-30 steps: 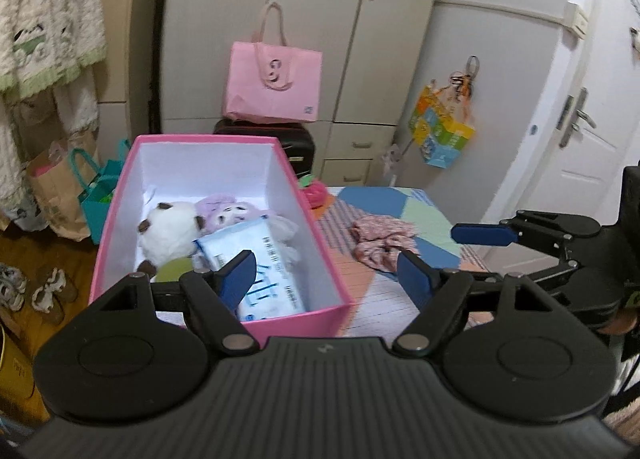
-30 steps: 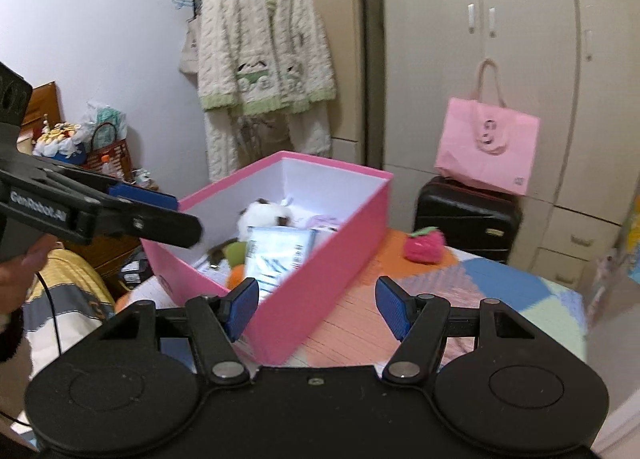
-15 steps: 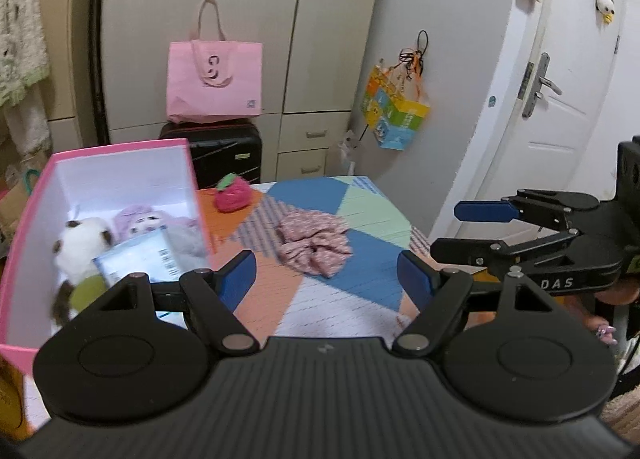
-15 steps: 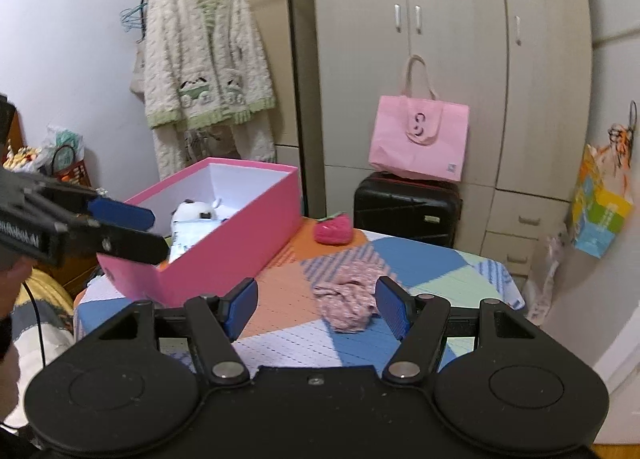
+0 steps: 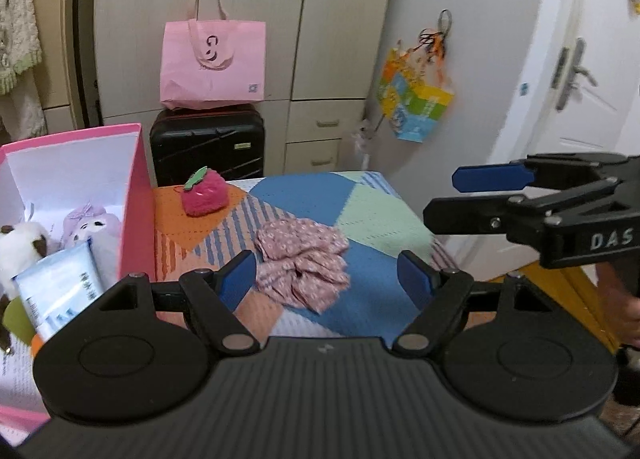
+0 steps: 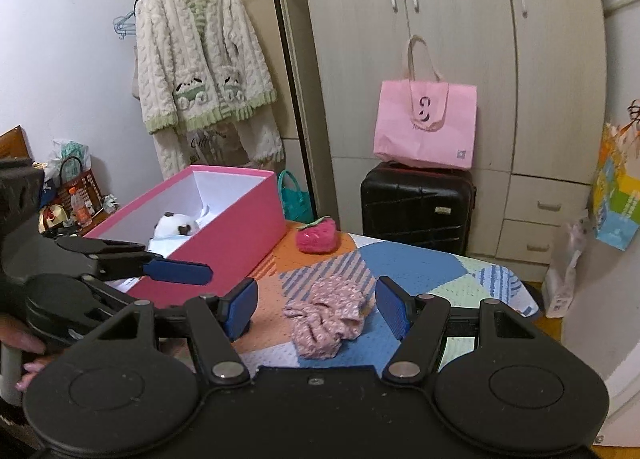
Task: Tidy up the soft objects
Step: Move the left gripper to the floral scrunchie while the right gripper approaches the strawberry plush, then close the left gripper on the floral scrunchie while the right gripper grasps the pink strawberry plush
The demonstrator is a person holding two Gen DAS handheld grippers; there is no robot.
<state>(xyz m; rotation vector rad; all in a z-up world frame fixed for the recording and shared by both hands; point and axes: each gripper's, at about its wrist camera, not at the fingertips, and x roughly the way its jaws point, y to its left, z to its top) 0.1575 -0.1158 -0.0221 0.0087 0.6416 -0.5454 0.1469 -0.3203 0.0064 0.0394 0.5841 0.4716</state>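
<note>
Both grippers, left [image 5: 326,277] and right [image 6: 316,309], hang with fingers spread and empty above a crumpled pink floral cloth [image 5: 302,261] mid-table. A strawberry plush [image 5: 205,193] sits near the far edge, beside the pink box [image 6: 224,231] (toys and a packet inside). The patchwork tablecloth [image 5: 372,215] faces wardrobes, a black suitcase [image 6: 416,205] and a pink bag [image 6: 426,125].

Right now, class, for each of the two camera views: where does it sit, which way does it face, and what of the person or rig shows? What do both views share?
Left wrist: sits on the left gripper, facing down over the table toward the wardrobe; open fingers frame the floral cloth, and the right gripper shows.
Right wrist: sits on the right gripper, facing the same way from further right; the left gripper and a hand show.
Shared: cloth, strawberry plush, pink box, suitcase, pink bag.
</note>
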